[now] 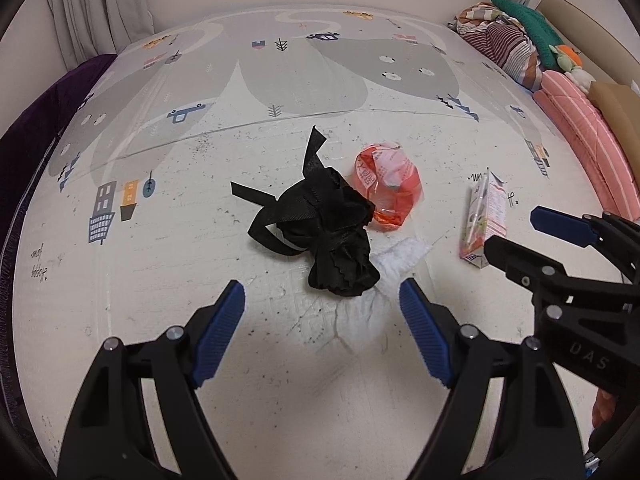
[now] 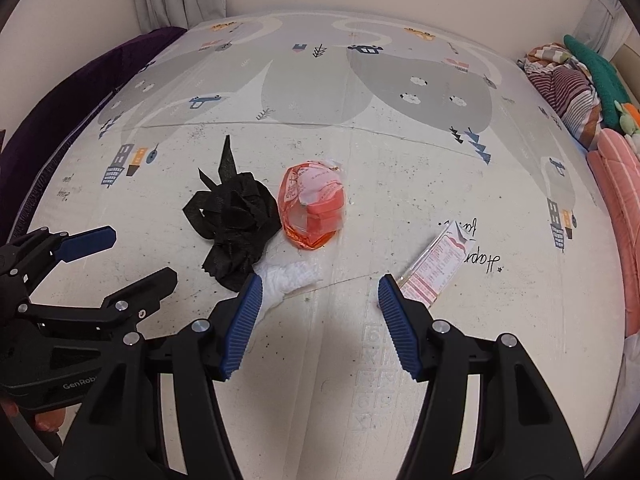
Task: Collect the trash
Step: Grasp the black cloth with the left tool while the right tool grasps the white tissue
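White tissue (image 1: 396,264) half under black bag (image 1: 324,220)

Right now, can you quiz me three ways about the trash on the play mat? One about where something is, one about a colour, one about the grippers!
1. What lies right against the black bag?
A. drink carton
B. orange wrapper
C. striped blanket

2. What colour is the crumpled tissue?
A. white
B. green
C. purple

3. The left gripper and right gripper are:
A. both holding trash
B. both open and empty
C. one holding the carton

Answers: B, the orange wrapper touches the bag while the drink carton lies apart; A, it shows white on the mat; B, nothing sits between either pair of pads.
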Motion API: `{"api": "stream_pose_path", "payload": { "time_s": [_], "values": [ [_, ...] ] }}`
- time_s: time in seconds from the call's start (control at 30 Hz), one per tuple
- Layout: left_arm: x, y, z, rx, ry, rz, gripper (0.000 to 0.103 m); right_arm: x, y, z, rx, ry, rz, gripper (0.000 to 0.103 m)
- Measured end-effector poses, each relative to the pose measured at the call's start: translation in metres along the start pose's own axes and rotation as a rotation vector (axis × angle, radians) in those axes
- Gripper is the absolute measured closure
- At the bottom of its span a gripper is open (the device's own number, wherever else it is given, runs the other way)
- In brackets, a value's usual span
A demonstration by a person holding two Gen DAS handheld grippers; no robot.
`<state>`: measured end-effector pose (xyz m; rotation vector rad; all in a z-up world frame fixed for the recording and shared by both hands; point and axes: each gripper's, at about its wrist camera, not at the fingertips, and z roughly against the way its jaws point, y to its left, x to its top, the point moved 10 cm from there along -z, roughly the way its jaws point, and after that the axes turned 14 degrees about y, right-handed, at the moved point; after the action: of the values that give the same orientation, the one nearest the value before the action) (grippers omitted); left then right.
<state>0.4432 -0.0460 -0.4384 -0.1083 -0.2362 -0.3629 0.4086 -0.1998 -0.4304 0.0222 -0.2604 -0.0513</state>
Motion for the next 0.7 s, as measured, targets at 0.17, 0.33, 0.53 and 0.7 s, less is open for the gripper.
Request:
{"api": "stream_pose_path", "payload": {
  "time_s": [0.17,0.33,0.53,0.7],
  "values": [
    [0.013,-0.002,-0.039,-0.014,0.018,0.004,0.023,0.003,-0.010,-0.028,-0.012,0.002,-0.001,0.044],
    [0.023,-0.005,-0.072,-0.007,0.033,0.000,0.029,0.004,-0.019,-0.051,-0.022,0.015,0.001,0.044],
    [0.030,-0.014,-0.097,-0.011,0.056,-0.018,0.050,-0.001,-0.021,-0.074,-0.021,0.034,0.003,0.044],
    [0.032,-0.023,-0.100,-0.042,0.054,-0.046,0.061,-0.004,-0.013,-0.083,-0.012,0.043,0.007,0.044]
  ]
}}
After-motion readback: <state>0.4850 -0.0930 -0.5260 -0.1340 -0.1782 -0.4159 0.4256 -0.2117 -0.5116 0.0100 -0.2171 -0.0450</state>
